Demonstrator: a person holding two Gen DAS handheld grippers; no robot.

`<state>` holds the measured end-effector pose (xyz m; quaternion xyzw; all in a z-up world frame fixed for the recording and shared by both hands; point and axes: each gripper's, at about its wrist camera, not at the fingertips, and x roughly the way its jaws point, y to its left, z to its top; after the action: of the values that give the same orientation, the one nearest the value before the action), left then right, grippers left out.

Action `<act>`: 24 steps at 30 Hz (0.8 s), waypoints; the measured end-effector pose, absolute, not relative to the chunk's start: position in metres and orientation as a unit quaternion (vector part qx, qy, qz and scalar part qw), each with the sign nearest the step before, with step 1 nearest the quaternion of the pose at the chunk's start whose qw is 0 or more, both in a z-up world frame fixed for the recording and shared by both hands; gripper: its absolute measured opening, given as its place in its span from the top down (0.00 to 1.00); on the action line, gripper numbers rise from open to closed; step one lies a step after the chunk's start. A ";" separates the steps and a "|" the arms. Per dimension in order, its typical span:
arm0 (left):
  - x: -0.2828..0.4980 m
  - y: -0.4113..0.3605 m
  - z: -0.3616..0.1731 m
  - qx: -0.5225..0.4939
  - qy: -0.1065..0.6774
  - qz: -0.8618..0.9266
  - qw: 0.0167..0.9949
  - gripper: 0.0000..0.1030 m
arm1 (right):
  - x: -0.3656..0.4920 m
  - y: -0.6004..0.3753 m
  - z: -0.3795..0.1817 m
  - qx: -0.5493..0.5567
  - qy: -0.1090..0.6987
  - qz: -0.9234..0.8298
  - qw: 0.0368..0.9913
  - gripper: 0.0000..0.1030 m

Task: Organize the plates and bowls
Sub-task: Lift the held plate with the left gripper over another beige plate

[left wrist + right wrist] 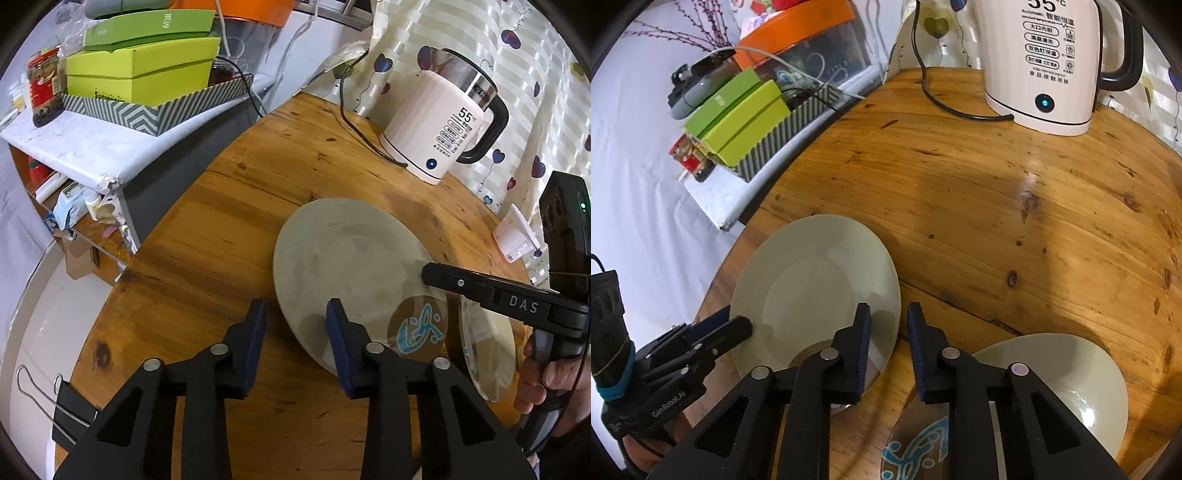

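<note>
Near the lower centre of both wrist views, a pale round plate [351,258] [812,277] lies flat on the wooden tabletop [221,221], and both tools are set on it from opposite sides. The left tool [295,308] stands part open. One pad is over the plate's inner face and the other is outside the rim, above bare wood, so the rim sits between the pads but is not yet pinched. The right tool [889,310] is narrower. It straddles the opposite rim in the same way, and a sliver of wood shows between the outer pad and the plate edge, so it does not look clamped either.

The step in hand seems to be a two-sided lift of this plate, probably to stack it with the second pale plate [1071,376] at the lower right of the right wrist view. To do it well, each tool should close fully on the rim before any lift, and both should then rise together so the plate stays level.

A clear glass dish with a blue pattern [916,450] [421,328] appears to overlap the plate's near edge, and whether it rests on the plate I cannot tell. A slow first lift would show whether it gets dragged along.
</note>
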<state>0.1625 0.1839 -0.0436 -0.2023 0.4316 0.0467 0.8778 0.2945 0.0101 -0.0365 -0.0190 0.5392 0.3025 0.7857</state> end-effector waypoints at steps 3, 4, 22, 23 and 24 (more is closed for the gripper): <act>0.164 0.182 -0.043 -0.202 0.431 0.041 0.878 0.71 | 0.294 0.012 -0.036 -0.021 0.537 0.303 0.787 0.84; 0.164 0.182 -0.043 -0.201 0.431 0.042 0.878 0.71 | 0.293 0.012 -0.037 -0.022 0.536 0.304 0.787 0.84; 0.141 0.175 -0.014 -0.192 0.414 0.045 0.889 0.71 | 0.272 0.003 -0.013 -0.007 0.529 0.309 0.790 0.85; 0.138 0.173 -0.012 -0.191 0.413 0.045 0.889 0.71 | 0.269 0.002 -0.010 -0.006 0.528 0.309 0.791 0.85; 0.135 0.172 -0.010 -0.190 0.413 0.044 0.890 0.71 | 0.265 0.001 -0.007 -0.006 0.527 0.309 0.792 0.85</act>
<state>0.1353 0.1721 -0.0100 -0.1904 0.4125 0.0441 0.8897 0.2648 0.0008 -0.0073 -0.0064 0.5270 0.3090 0.7917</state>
